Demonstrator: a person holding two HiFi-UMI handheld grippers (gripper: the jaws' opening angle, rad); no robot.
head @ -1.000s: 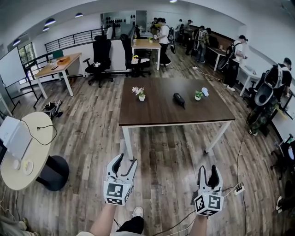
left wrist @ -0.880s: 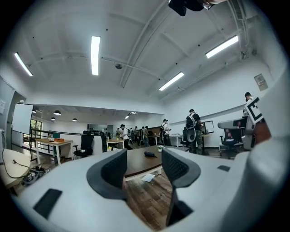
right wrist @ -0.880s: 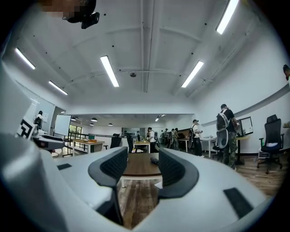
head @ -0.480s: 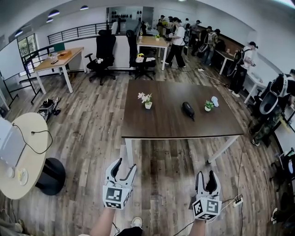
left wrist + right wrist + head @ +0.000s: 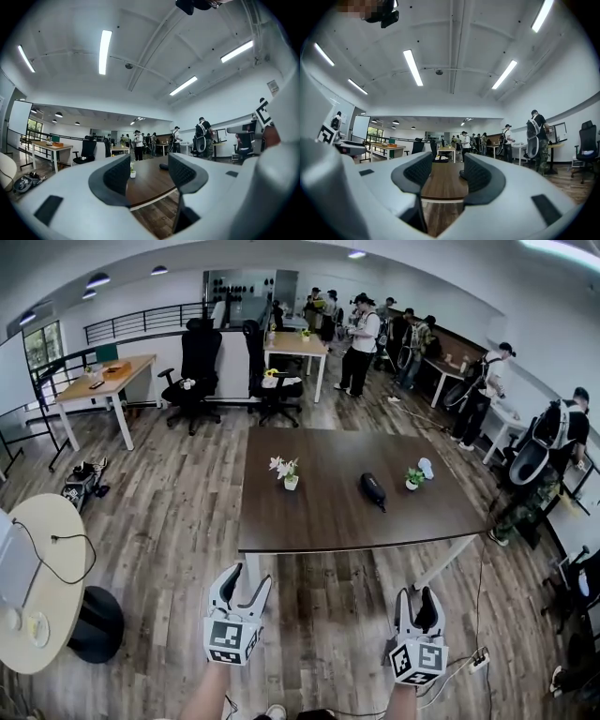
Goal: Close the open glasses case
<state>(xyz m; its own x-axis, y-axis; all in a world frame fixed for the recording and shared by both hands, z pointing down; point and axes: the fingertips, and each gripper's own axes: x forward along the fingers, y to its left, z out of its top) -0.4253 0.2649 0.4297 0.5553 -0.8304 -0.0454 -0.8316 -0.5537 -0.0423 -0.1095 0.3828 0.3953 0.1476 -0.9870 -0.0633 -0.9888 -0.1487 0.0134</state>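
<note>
Head view shows the left gripper [image 5: 246,576] at 7 o'clock of the dark table [image 5: 309,517], jaws apart with nothing between them. The right gripper [image 5: 417,596], at the table's 5 o'clock, is likewise parted and empty. The glasses case [image 5: 373,489], a dark oblong, lies on the table top, with a white flower pot [image 5: 291,482] at its 9 o'clock and a small green plant [image 5: 411,480] at its 3 o'clock. It is too small here to say whether its lid stands open.
</note>
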